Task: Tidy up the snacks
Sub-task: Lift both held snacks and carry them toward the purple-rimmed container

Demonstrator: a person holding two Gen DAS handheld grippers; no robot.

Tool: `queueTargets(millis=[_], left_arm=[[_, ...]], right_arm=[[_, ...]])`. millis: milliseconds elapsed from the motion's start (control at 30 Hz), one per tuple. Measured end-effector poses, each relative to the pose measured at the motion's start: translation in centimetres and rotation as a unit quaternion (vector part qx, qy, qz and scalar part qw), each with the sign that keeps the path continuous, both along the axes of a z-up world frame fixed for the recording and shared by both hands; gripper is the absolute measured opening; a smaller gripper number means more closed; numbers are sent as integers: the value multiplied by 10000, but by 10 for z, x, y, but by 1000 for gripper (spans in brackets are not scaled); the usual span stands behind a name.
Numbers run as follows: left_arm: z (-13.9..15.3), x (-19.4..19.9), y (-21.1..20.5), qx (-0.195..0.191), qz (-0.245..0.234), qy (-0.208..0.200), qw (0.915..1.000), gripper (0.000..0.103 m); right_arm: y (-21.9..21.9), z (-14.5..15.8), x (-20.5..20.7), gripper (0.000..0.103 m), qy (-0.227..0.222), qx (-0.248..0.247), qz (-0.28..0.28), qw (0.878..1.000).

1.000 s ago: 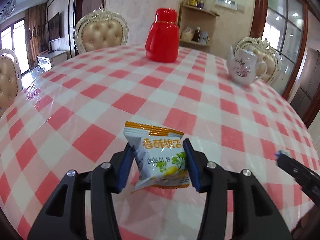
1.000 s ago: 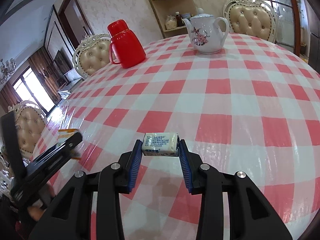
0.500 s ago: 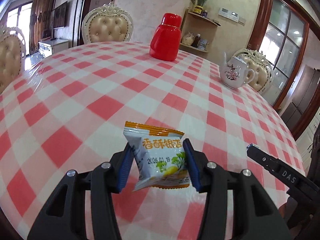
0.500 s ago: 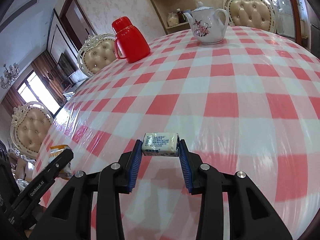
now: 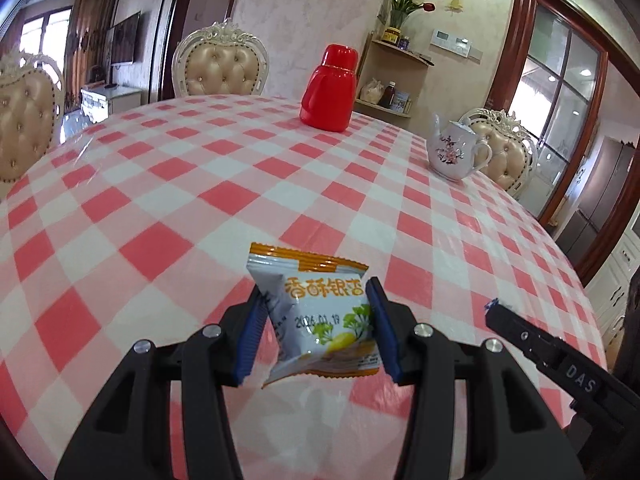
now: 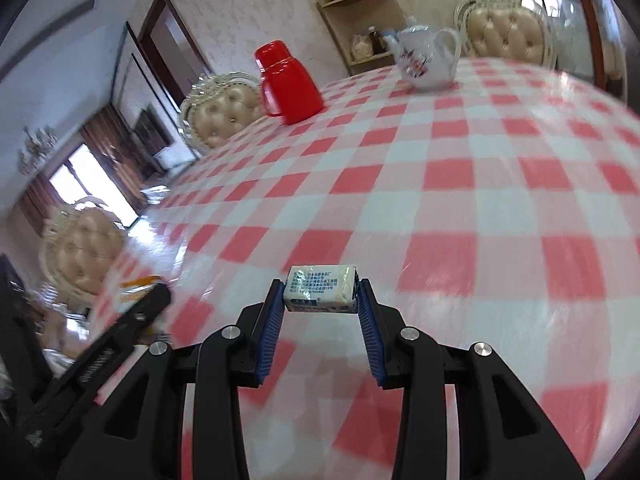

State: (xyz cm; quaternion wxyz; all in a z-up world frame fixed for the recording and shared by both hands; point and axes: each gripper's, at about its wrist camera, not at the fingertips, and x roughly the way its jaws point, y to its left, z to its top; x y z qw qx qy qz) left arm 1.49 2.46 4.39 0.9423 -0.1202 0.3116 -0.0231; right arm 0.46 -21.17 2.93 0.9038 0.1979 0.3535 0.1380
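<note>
My left gripper (image 5: 314, 308) is shut on a white and orange snack packet (image 5: 318, 312) with Chinese print, held upright above the checked table. My right gripper (image 6: 320, 294) is shut on a small white wrapped candy bar (image 6: 320, 289), held crosswise between the blue pads above the table. The right gripper's black finger shows at the lower right of the left wrist view (image 5: 560, 364). The left gripper with the orange packet edge shows blurred at the lower left of the right wrist view (image 6: 132, 304).
A round table with a red and white checked cloth (image 5: 200, 184) fills both views. A red thermos jug (image 5: 330, 88) and a white flowered teapot (image 5: 454, 152) stand at the far side. Cream tufted chairs (image 5: 222, 66) ring the table. A corner shelf (image 5: 394, 76) stands behind.
Both grippers have lifted and tilted up with their snacks, so more of the room and far table shows. The right wrist view is now rolled and blurred by motion.
</note>
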Motion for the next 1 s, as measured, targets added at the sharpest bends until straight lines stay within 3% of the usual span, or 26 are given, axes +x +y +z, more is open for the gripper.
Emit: queueTargets(millis=[233, 433, 700, 1000], left_arm=[[3, -28, 2, -101, 27, -77, 9999, 49], [5, -66, -6, 70, -59, -147, 9999, 49], [15, -115, 2, 476, -36, -162, 9987, 49], [19, -170, 37, 724, 63, -121, 9973, 49]], right_arm=[[4, -3, -31, 36, 20, 247, 22, 9997], [1, -3, -58, 36, 3, 490, 108, 9987], [18, 0, -93, 36, -32, 377, 416, 9984], [63, 26, -134, 36, -362, 61, 1105, 9932]])
